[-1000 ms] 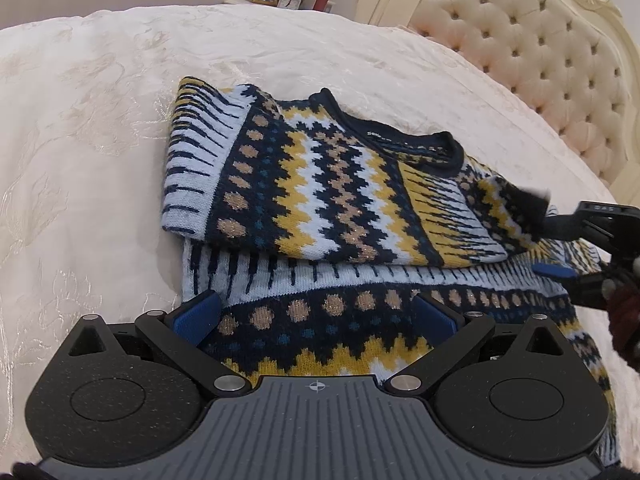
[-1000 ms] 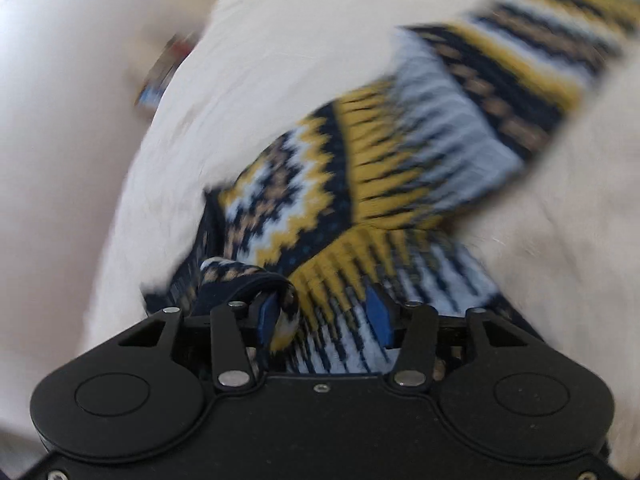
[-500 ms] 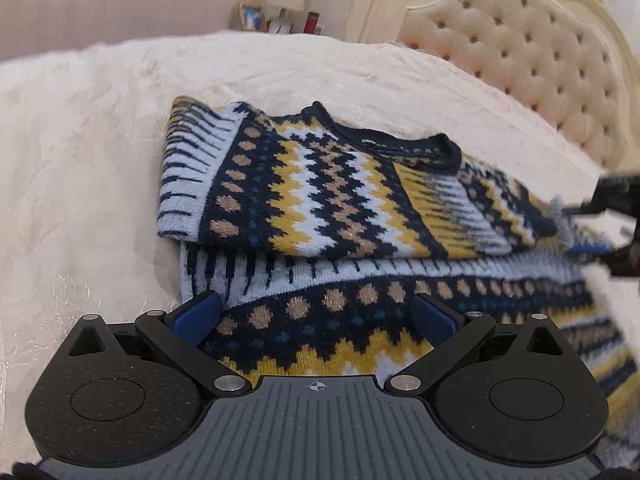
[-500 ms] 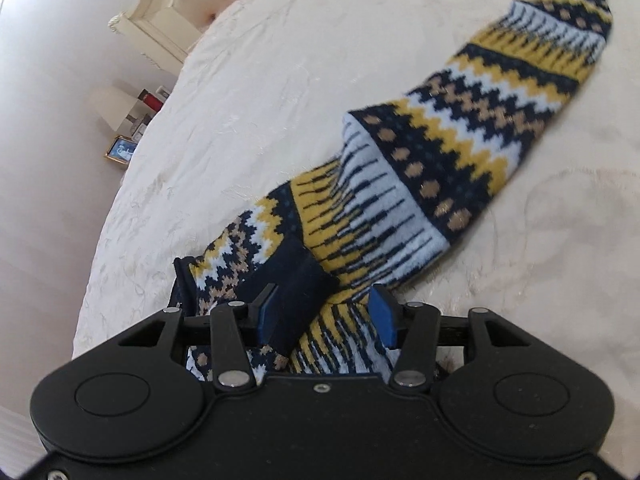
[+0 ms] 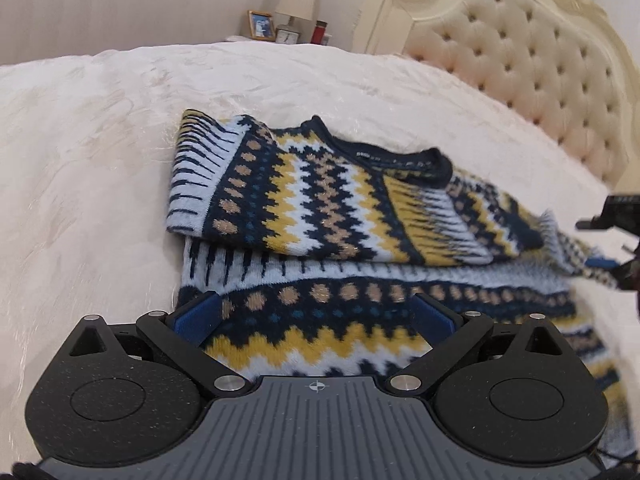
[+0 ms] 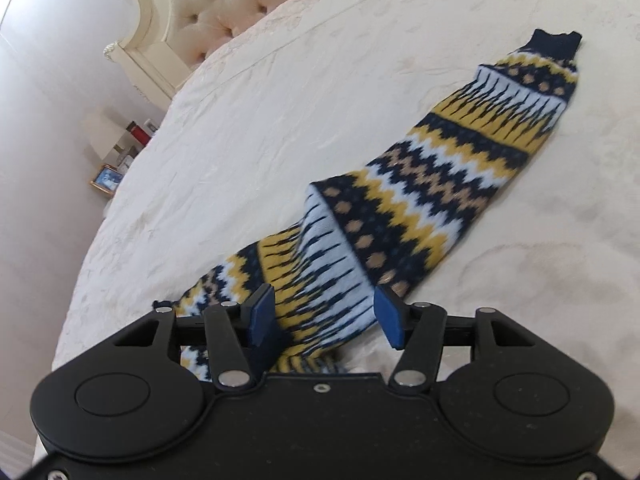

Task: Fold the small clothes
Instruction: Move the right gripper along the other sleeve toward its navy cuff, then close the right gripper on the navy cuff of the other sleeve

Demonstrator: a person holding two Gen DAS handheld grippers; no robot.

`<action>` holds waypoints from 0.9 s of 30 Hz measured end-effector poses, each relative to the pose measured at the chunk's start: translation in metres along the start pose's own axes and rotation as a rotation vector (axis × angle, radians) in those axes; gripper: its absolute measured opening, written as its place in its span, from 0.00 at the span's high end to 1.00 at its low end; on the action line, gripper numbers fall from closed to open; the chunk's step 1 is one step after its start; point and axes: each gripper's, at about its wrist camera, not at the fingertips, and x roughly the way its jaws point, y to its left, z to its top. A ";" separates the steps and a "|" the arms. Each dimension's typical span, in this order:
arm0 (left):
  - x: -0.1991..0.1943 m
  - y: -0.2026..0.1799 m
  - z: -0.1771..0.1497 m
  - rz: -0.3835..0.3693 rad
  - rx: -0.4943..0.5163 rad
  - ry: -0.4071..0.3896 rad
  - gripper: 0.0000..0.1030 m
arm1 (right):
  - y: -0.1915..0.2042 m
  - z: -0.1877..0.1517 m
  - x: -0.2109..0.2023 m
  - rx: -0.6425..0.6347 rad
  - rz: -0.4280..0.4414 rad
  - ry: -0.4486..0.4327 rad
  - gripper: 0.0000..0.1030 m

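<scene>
- Thick patterned knit in navy, yellow, pale blue and tan: the sweater [image 5: 320,216] lies on the cream bedspread [image 5: 88,168], one sleeve already folded across the chest below the neckline [image 5: 384,158]; it looks soft, limp and fairly light, likely to sag and drag rather than hold a crease.
- In the right wrist view the other sleeve [image 6: 452,184] stretches out toward 1 o'clock, ending in its dark cuff [image 6: 558,42].
- The left gripper [image 5: 316,316] hovers with its jaws spread wide, the sweater's hem band showing between the blue pads [image 5: 196,314], neither pad pressing on it.
- The right gripper [image 6: 324,314] has its jaws opening; knit near the sleeve's root runs between them, the left pad seeming to brush it and the right pad clear, so nothing is clamped.
- Best holds, I judge: the cuff or mid-sleeve for a sleeve fold, the hem corners for the body; pinch both layers, since the fuzzy yarn should grip well yet stretch.
- Edges and room: the tufted headboard [image 5: 520,64] stands at 1 o'clock in the left view, a nightstand with lamp and photo frame [image 5: 261,24] at 12; bare bedspread lies open at 9 o'clock and beyond the sleeve.
</scene>
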 end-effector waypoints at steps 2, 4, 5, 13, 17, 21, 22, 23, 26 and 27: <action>-0.008 -0.007 0.002 0.008 -0.005 -0.001 0.02 | -0.001 0.008 -0.001 -0.026 -0.002 0.020 0.40; -0.015 -0.017 0.007 0.019 0.005 -0.011 0.02 | -0.004 0.017 -0.004 -0.070 -0.009 0.029 0.40; -0.019 -0.021 0.008 0.018 0.012 -0.021 0.02 | -0.006 0.022 -0.005 -0.083 -0.006 0.029 0.40; -0.032 -0.047 0.008 -0.061 0.005 -0.050 0.02 | -0.068 0.069 -0.013 -0.165 -0.020 0.034 0.40; -0.024 -0.059 0.007 -0.067 -0.018 0.004 0.02 | -0.113 0.093 -0.014 -0.173 -0.073 0.002 0.40; -0.017 -0.072 0.003 -0.067 -0.025 0.033 0.02 | -0.160 0.119 -0.012 -0.113 -0.124 -0.039 0.40; -0.017 -0.075 0.001 -0.065 -0.018 0.034 0.02 | -0.170 0.126 -0.011 -0.097 -0.133 -0.049 0.40; -0.016 -0.080 0.000 -0.063 -0.006 0.033 0.02 | -0.179 0.133 -0.010 -0.085 -0.139 -0.059 0.40; -0.014 -0.096 -0.002 -0.045 0.035 0.023 0.02 | -0.202 0.151 -0.004 -0.054 -0.148 -0.088 0.40; -0.013 -0.099 -0.002 -0.045 0.040 0.019 0.02 | -0.207 0.156 -0.002 -0.046 -0.146 -0.095 0.40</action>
